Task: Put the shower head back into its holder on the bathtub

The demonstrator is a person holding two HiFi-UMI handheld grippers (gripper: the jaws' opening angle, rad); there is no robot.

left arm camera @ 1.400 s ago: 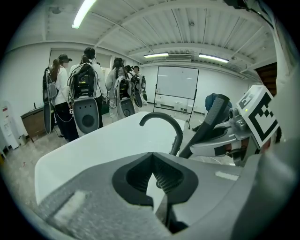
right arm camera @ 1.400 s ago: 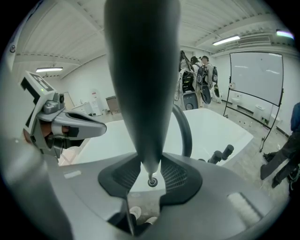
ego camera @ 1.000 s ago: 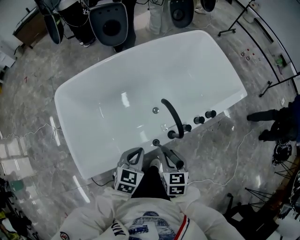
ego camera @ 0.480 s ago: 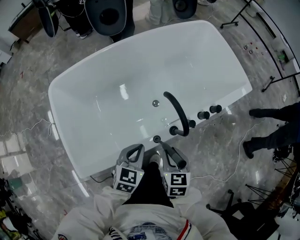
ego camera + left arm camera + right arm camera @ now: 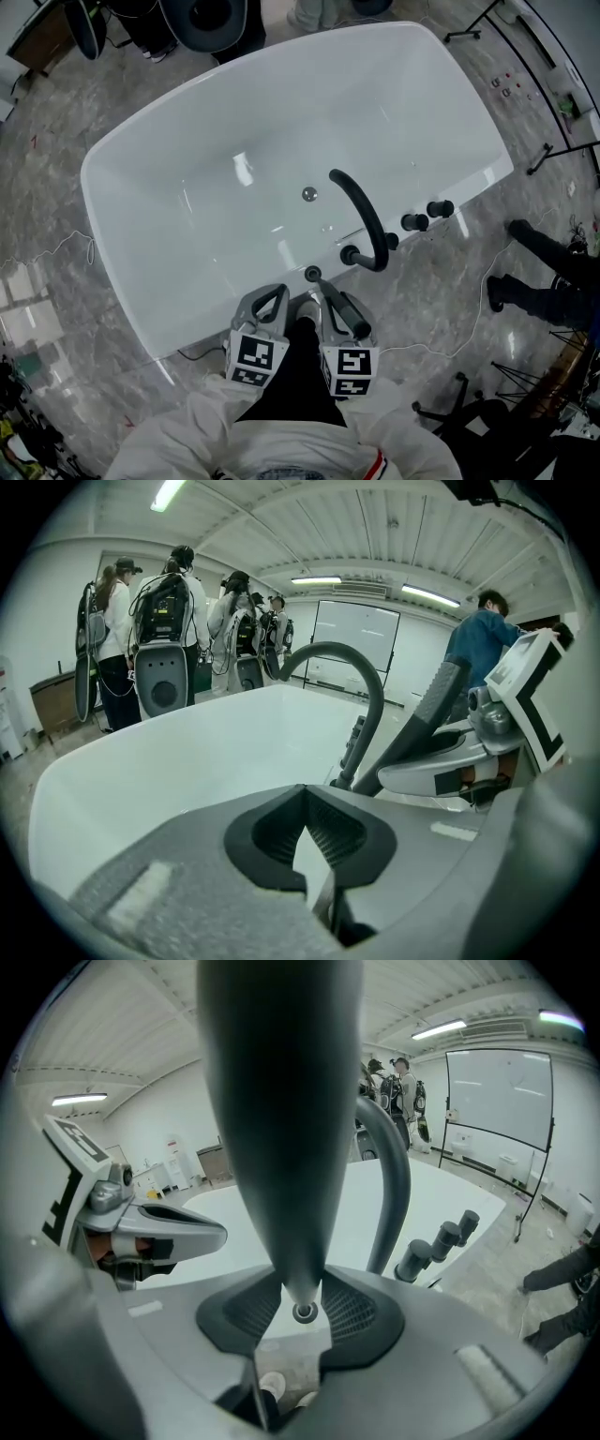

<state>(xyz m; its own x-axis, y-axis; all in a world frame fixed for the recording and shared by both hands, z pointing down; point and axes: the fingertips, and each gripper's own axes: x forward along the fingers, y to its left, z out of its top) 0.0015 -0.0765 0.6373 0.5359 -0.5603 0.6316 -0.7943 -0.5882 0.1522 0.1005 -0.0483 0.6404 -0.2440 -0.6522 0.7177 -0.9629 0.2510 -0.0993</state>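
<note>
Right gripper (image 5: 302,1288) clamps shower head (image 5: 281,1101); left gripper (image 5: 302,794) closed, empty. Risk: tapered tip misses holder (image 5: 312,274), knocks bathtub rim (image 5: 216,330), handle twists in grip.

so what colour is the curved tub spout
The spout is black; head view shows it best.

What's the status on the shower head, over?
Right gripper clamped on shower head; left gripper shut, empty. Shower head not yet in holder on tub rim. Curved faucet beside holder, nothing between.
</note>
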